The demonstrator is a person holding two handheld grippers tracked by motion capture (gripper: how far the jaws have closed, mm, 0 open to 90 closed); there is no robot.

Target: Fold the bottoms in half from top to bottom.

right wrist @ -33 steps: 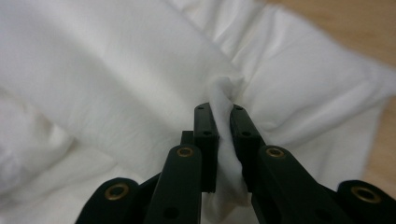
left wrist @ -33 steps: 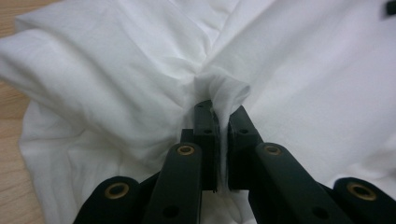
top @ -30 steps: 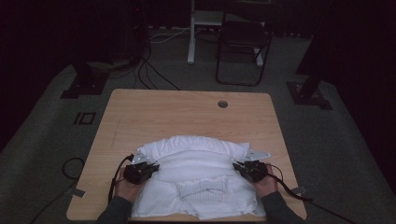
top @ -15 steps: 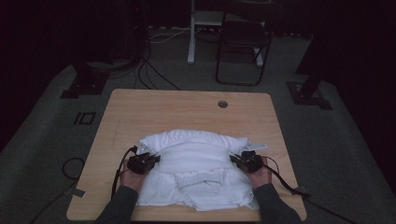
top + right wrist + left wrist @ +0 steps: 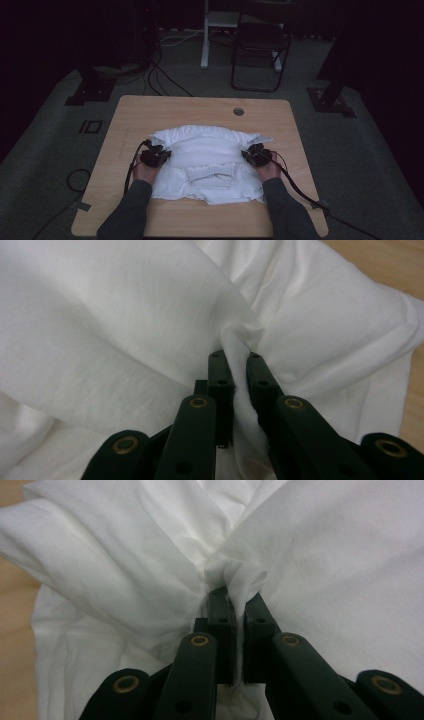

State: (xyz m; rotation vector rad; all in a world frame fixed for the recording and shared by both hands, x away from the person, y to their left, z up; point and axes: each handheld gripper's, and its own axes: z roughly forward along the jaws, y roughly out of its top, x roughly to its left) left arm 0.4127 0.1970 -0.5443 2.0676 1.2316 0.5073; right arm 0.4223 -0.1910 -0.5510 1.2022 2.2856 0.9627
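Observation:
A white garment lies rumpled on the wooden table, its ribbed collar toward the near edge. My left gripper is at the garment's left side, shut on a pinched fold of the white cloth. My right gripper is at the garment's right side, also shut on a bunched fold of the cloth. Fabric runs down between both pairs of jaws. The far part of the garment is folded over and gathered between the two grippers.
A round cable hole sits in the table's far right. Cables trail from both grippers over the near edges. A dark folding chair and a white post stand beyond the table; black stand feet flank it.
Both hands have carried their grippers away from me, toward the table's far side, dragging the garment's edges along. The cloth now bunches further up the table.

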